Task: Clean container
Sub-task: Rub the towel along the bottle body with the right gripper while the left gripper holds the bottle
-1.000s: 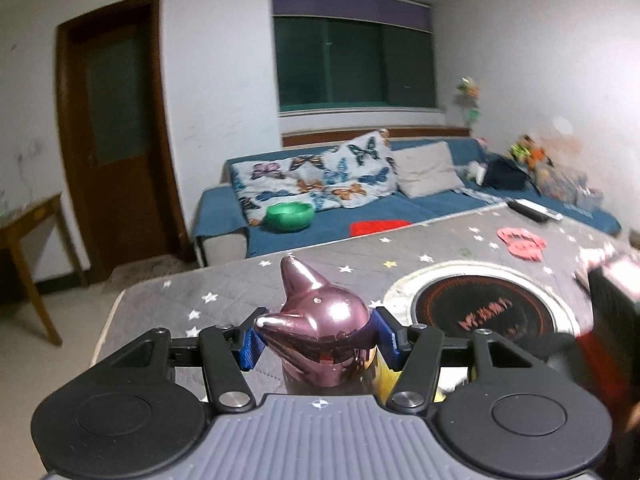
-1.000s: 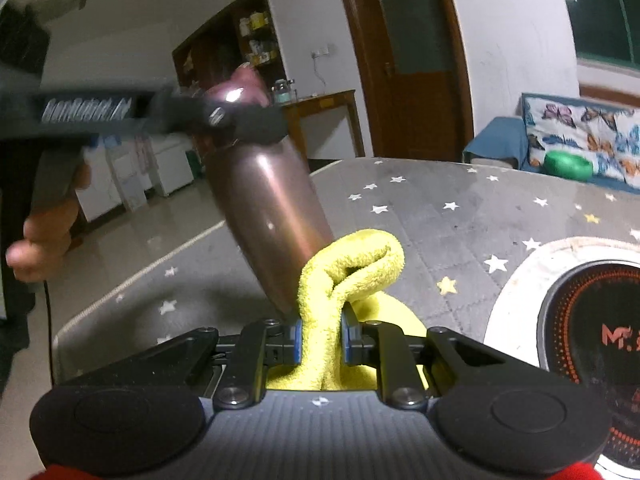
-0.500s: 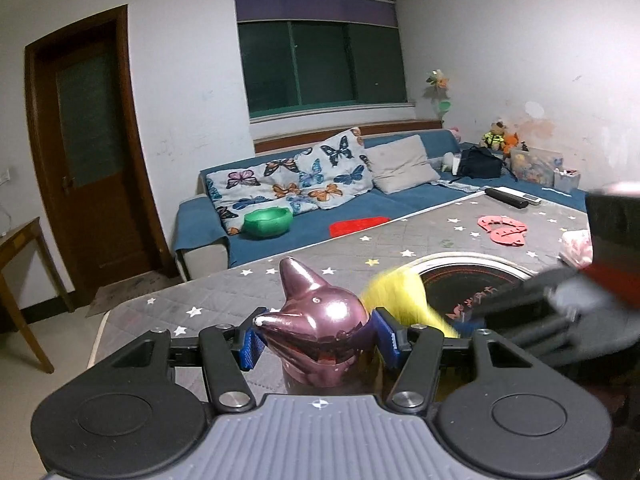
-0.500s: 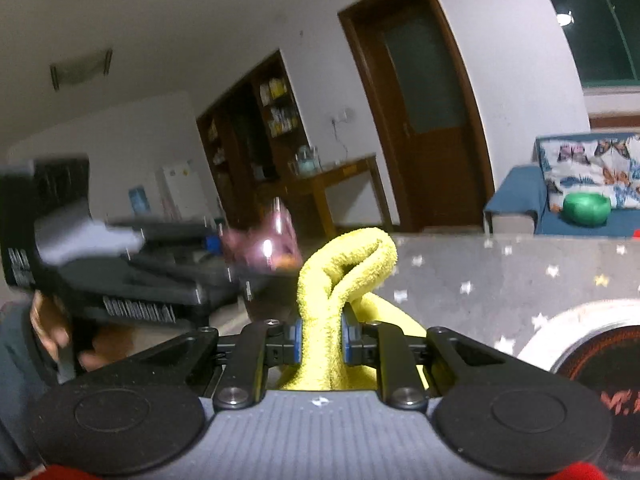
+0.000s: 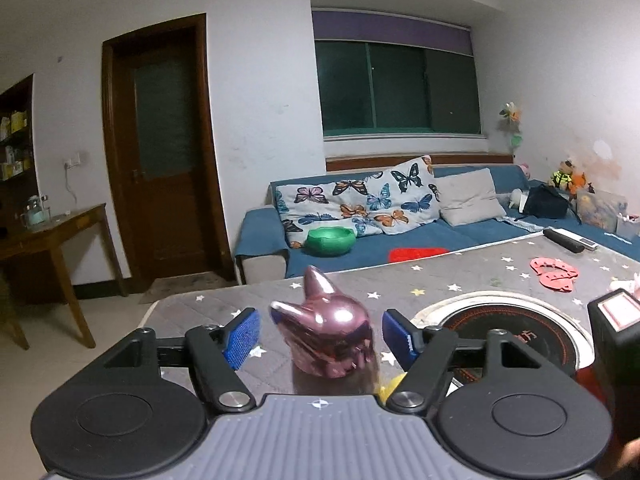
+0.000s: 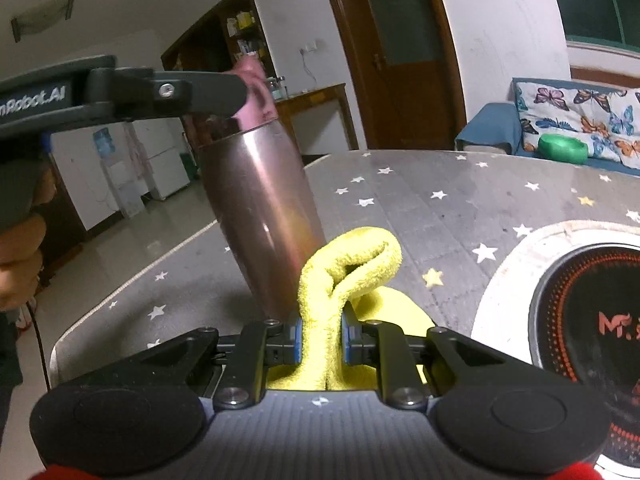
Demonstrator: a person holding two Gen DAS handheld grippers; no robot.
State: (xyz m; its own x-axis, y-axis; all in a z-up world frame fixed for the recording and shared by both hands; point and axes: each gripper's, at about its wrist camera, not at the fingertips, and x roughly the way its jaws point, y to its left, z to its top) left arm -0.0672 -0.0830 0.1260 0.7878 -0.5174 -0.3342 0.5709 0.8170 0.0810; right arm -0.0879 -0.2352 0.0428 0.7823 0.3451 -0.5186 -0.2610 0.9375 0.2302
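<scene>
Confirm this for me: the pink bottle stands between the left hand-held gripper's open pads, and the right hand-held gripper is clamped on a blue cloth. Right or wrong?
Wrong on one point: the cloth is yellow, not blue, as the right wrist view shows. The rest holds: the pink bottle stands between the left hand-held gripper as its jaws open, pads clear of it, and the right hand-held gripper is clamped on the cloth.

bottle (image 6: 264,216): pink metal, animal-head lid on | leaning toward 11 o'clock on table | yellow cloth (image 6: 352,264) touching at 5 o'clock

Yellow cloth (image 6: 348,268) hides the bottle's (image 6: 264,216) base.
</scene>
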